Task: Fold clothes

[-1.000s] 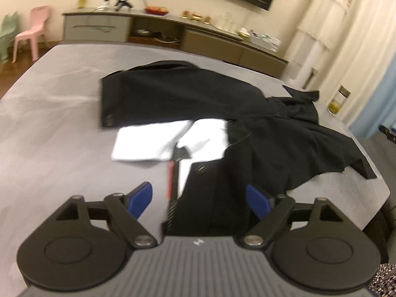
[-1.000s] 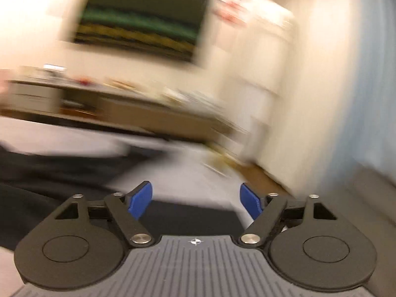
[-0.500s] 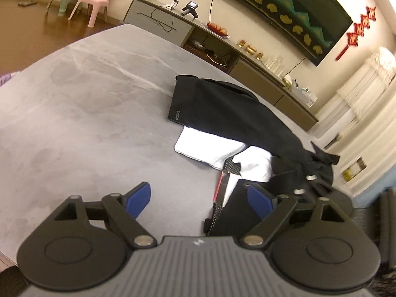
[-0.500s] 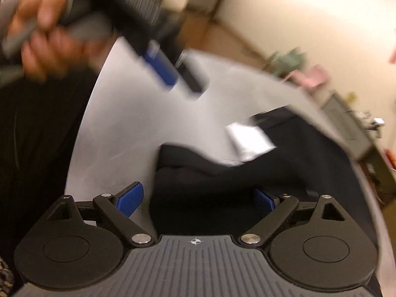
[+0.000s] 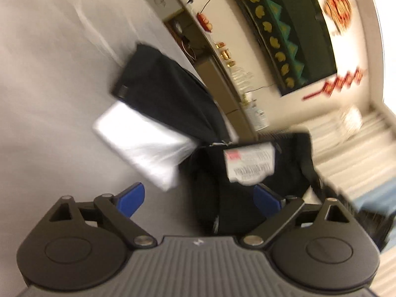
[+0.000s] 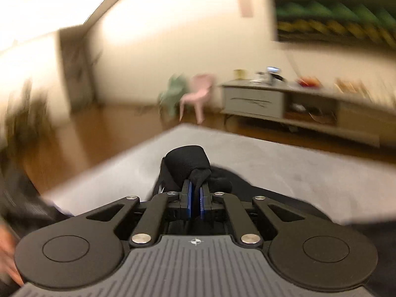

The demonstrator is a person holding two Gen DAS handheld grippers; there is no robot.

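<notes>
Grey table (image 6: pixel 284 165), right hand-held gripper (image 6: pixel 194 185) clamping black garment (image 6: pixel 188 163)

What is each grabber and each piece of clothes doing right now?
Left gripper: open, holding nothing, above the clothes.
Right gripper: shut on a bunched fold of the black garment.
Black garment: pinched and lifted at one end, the rest lying on the table.
White cloth: lying flat, partly under the dark folded piece.
Dark folded piece: lying on the table, not held.
Grey table: clothes spread on it.
</notes>
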